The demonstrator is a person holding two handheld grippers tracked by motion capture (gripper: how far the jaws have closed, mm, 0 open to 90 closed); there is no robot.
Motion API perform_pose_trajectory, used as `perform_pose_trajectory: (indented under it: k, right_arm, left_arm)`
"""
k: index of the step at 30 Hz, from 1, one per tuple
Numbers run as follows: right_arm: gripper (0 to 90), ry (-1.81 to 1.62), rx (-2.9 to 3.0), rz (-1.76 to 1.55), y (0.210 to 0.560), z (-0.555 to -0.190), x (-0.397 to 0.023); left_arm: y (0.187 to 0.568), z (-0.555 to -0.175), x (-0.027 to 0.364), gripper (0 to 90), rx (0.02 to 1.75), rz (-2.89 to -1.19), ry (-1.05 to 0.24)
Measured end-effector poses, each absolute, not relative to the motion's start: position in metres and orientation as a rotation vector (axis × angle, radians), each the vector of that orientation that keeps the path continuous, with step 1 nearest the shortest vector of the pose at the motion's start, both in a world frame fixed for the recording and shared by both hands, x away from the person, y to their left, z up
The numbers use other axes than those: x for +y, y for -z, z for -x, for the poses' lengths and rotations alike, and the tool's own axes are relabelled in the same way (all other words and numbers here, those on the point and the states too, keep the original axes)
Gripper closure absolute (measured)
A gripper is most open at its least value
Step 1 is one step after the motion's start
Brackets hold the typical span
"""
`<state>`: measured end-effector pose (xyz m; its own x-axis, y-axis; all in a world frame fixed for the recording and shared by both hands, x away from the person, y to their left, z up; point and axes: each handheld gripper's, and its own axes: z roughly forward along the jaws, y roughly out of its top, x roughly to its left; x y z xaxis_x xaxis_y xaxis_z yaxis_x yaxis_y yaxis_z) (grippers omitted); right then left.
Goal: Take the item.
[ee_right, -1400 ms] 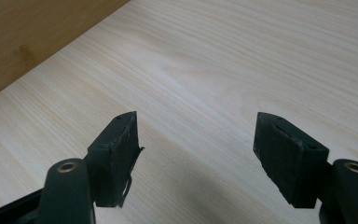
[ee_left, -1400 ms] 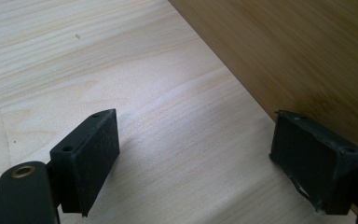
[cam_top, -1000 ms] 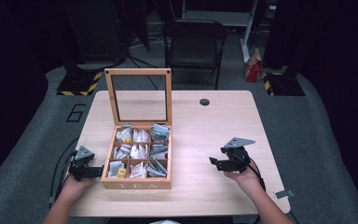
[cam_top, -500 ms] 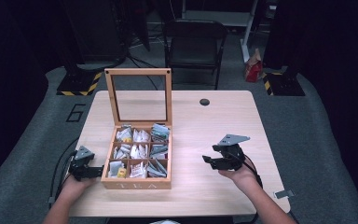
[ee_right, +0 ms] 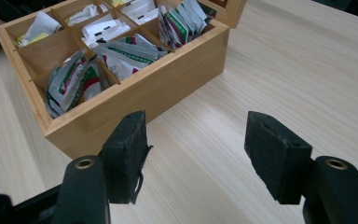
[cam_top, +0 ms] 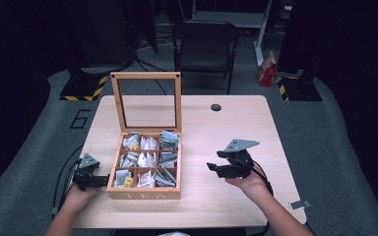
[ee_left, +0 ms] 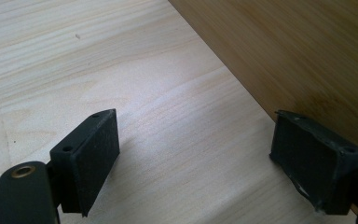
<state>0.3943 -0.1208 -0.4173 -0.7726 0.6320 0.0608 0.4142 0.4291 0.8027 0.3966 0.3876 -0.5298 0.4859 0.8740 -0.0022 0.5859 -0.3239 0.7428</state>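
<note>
Since the earlier frame, the right hand-held gripper [cam_top: 218, 166] has been carried leftward toward the tea box [cam_top: 144, 188], while the left hand-held gripper [cam_top: 98, 179] is unchanged. Surface [cam_top: 236, 130]: pale wood, carrying all items. Tea box: wooden, lid raised upright, nine compartments filled with tea sachets [ee_right: 127, 52]; printing on them is too small to be read. Right hand-held gripper: jaws spread wide, nothing held, raised just above the surface near the box's right side. Left hand-held gripper [ee_left: 191, 156]: jaws set wide apart, nothing held, with one jaw just beside the box's left wall; contact cannot be told.
</note>
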Motion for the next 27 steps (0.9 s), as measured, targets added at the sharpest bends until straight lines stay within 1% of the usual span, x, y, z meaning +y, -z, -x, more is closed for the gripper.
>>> perform_pose_trajectory:
  k: [5, 9, 19, 27]
  right_arm:
    - [40.2, -1.264, 2.449, -0.882, 0.414, -0.394, -0.112]
    - [43.4, -1.275, 2.461, -0.857, 0.411, -0.393, -0.107]
    - [45.8, -1.296, 2.490, -0.818, 0.406, -0.392, -0.095]
    - [50.1, -1.314, 2.510, -0.784, 0.405, -0.393, -0.082]
  left_arm:
    - [0.530, -0.397, 0.388, 14.9, 1.200, -2.039, -0.531]
    - [0.530, -0.397, 0.388, 14.9, 1.200, -2.039, -0.531]
    - [0.530, -0.397, 0.388, 14.9, 1.200, -2.038, -0.531]
    - [0.530, -0.397, 0.388, 14.9, 1.200, -2.038, -0.531]
